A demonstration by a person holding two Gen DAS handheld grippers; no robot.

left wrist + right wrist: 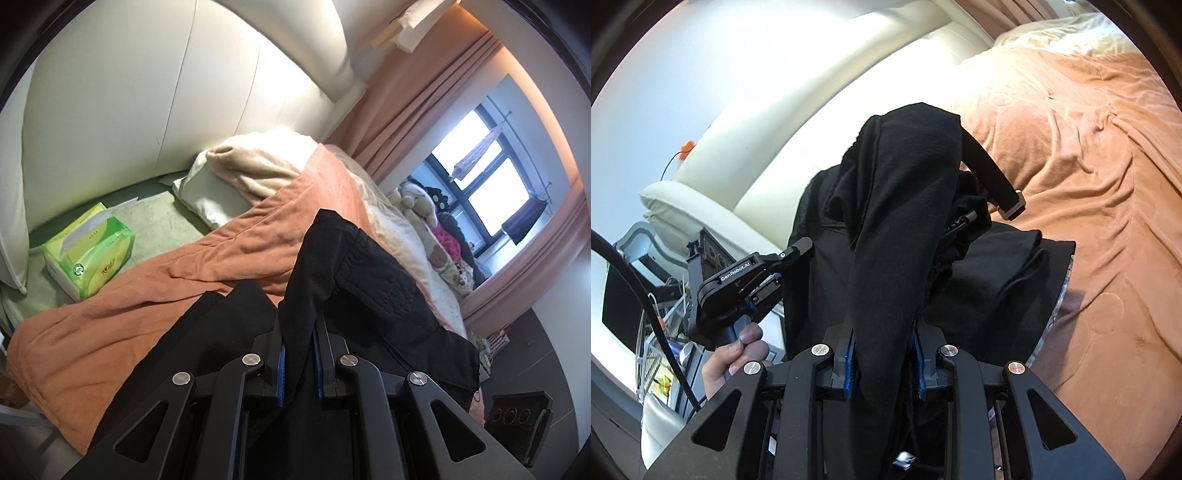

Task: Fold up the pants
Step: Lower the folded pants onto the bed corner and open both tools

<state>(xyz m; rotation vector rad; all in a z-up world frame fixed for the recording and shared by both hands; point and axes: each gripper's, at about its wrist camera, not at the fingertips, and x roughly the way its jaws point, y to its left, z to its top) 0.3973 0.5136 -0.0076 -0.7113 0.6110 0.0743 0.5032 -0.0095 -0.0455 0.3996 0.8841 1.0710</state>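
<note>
Left wrist, pants (332,273) pinched between fingers (279,373)

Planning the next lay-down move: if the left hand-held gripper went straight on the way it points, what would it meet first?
Beyond the black pants clamped in the left hand-held gripper, probably the orange blanket on the bed; depth is unclear.

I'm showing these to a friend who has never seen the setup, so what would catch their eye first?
First, the black pants, bunched in the middle of both views and pinched between the blue pads of the left tongs and the right tongs. Next, the orange blanket spread over the bed beneath them. Then the bright green tissue pack at the left, near the white headboard.
</note>
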